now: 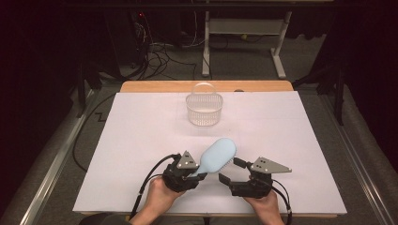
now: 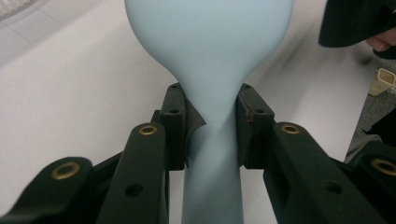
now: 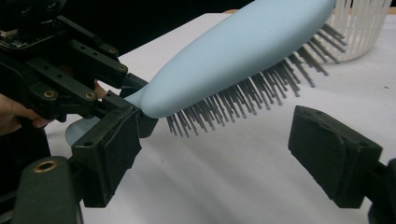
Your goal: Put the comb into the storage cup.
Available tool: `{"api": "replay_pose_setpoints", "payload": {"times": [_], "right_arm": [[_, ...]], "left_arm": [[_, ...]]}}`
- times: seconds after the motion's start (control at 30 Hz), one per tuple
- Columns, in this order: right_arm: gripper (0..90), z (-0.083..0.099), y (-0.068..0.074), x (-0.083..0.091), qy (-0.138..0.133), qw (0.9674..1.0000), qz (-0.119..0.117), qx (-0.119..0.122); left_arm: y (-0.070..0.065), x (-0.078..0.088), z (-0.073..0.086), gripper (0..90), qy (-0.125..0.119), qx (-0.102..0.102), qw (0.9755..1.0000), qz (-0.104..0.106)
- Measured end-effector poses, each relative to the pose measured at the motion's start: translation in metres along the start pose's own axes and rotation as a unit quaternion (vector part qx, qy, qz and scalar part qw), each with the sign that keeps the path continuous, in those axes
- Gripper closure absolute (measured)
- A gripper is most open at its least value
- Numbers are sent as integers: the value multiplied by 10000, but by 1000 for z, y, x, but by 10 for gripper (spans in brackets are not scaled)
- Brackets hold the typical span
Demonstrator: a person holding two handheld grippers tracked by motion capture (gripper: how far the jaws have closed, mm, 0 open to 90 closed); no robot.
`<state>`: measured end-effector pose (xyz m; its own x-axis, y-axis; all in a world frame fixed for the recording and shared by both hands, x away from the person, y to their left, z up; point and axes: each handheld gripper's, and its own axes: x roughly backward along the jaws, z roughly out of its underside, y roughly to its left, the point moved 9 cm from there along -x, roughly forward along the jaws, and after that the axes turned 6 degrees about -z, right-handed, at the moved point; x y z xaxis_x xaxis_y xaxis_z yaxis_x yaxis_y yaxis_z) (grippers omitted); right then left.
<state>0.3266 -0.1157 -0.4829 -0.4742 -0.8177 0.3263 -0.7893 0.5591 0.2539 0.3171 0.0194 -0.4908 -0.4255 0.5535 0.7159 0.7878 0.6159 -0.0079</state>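
Black jaws of the left gripper [image 2: 212, 126] pinch the narrow neck of a pale blue hairbrush [image 2: 210, 60], 1 pad on each side of the handle, where it widens into the head. In the high view the same left gripper [image 1: 193, 173] sits at the near edge of the table, held by the person's left hand [image 1: 157, 197], and the hairbrush [image 1: 218, 154] rises from it, tilted away and to the right, with its head above the white table surface [image 1: 141, 136]. The brush's dark bristles [image 3: 243, 93] point down and toward the right gripper.

The right gripper [image 1: 232, 171] is held by the right hand [image 1: 267, 204] just to the right of the brush. Its 2 jaws are spread wide apart with nothing between the pads; in the right gripper view its pads [image 3: 109, 151] stand below the bristles without touching them, and the left gripper [image 3: 70, 79] is seen clamping the brush [image 3: 243, 51] at its neck.

Farther back, near the middle of the table, stands a white slatted basket [image 1: 204, 110] with a hoop handle, well apart from both grippers. The same basket [image 3: 359, 28] appears behind the brush tip in the right gripper view. Beyond the table, desk legs [image 1: 279, 51] and cables [image 1: 159, 54] lie on the dark floor.
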Motion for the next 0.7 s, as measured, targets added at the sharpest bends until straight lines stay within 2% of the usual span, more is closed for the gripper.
{"api": "replay_pose_setpoints", "payload": {"times": [0.13,0.27,0.47,0.7], "right_arm": [[164,-3,1,-7,-7,9999,-61,-89],[158,-5,1,-13,-57,9993,-174,-339],[158,-8,-1,-19,-132,9978,-265,-590],[157,-8,1,-27,-125,9976,-261,-632]], "left_arm": [[-2,0,-1,691,-14,-47,10000,-3],[-4,-2,-2,691,-12,-87,10000,-38],[-8,-1,-4,691,-91,-154,9998,6],[-14,-2,-7,690,-128,-289,9995,-10]]}}
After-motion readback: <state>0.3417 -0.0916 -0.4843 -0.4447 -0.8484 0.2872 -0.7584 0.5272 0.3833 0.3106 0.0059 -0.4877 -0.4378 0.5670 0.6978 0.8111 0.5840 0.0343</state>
